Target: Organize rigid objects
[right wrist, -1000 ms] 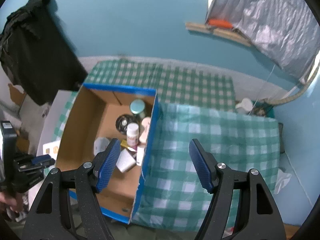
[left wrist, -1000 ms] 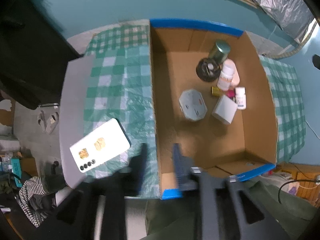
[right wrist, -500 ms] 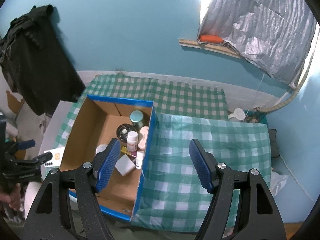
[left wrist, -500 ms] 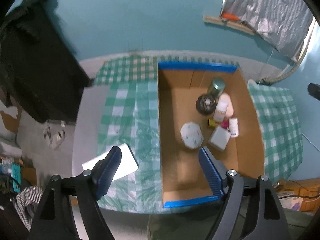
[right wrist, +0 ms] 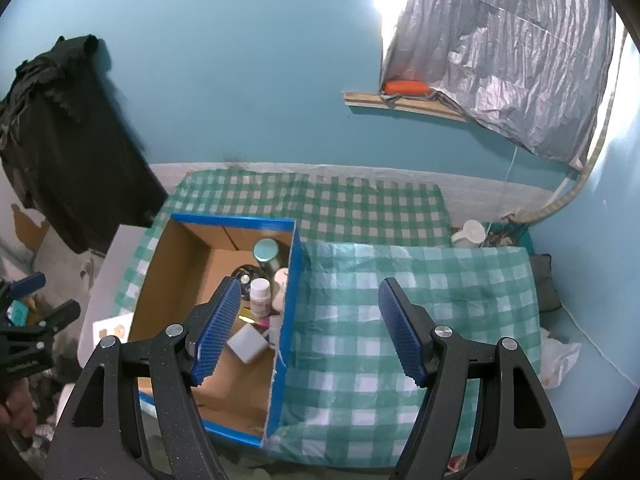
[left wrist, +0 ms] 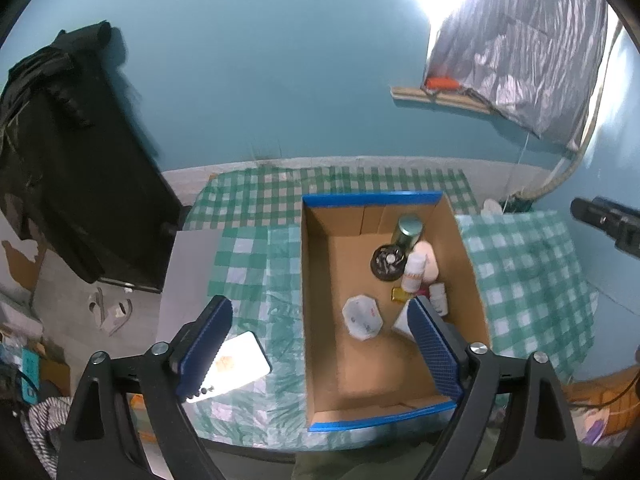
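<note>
A bench draped in a green-and-white checked cloth stands against a teal wall. A cardboard box with blue-taped rims sits on it, reaching from near the far edge to the near edge, with open cloth on both sides.

The left gripper hangs above the box's near left wall; its jaws have just been opening and now stand very wide, with nothing between the blue fingers. The right gripper hovers over the box's right wall, its fingers spread about halfway and holding nothing.

A white phone lies flat on the cloth near the bench's near-left corner, beside the box and outside it, partly hidden by the left gripper's finger.

Inside the box, the things cluster along the right wall. A metal can stands nearest the far wall, with a dark round dish just beside it. A white bottle stands upright next to a pale pink bottle. A white octagonal tin lies on the floor of the box towards the middle. A white square box rests near the right wall, and a small white bottle stands close to it.
</note>
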The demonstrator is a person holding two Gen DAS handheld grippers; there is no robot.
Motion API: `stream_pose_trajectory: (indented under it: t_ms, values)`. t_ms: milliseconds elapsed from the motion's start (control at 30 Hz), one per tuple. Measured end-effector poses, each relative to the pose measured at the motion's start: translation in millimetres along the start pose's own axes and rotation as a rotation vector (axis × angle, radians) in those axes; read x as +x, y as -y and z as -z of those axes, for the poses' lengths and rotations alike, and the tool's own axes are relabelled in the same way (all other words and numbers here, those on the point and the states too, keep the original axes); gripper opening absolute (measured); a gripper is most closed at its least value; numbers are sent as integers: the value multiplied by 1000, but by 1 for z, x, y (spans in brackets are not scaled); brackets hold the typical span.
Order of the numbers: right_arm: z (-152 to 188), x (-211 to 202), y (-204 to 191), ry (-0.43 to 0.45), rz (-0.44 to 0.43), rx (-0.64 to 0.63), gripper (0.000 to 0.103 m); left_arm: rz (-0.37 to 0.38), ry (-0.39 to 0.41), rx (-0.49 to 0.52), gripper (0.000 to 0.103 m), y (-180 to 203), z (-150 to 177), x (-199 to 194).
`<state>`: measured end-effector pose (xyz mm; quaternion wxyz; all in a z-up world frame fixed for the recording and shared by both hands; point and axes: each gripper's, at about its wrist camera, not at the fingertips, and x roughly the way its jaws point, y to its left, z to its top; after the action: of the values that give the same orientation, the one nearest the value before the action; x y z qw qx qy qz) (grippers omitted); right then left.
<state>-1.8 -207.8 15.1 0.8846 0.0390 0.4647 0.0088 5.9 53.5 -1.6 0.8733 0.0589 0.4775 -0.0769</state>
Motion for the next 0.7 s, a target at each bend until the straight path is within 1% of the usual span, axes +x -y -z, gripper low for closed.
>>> stream_pose_trajectory:
  t_ms: [33,200,267,500,600,700]
  values:
    - [0,0,0,0,2,-3,71,-2,7,5,96,1,-1,-2]
    - [-4,-3,1,11,2,-5,71,-16,16,26,96,5,-3,-6]
    - [-6,-4,1,15,2,-8,71,-25,36,25,96,8,-5,-10]
    - [-13,-11,7,35,27,-21,71,-4,75,-2,96,13,-12,-24]
    - [-14,-14,12,39,31,-13,71,-2,89,-6,100,16,-14,-27]
    - [-14,-16,15,45,38,-15,71,-7,107,-9,101,19,-15,-30]
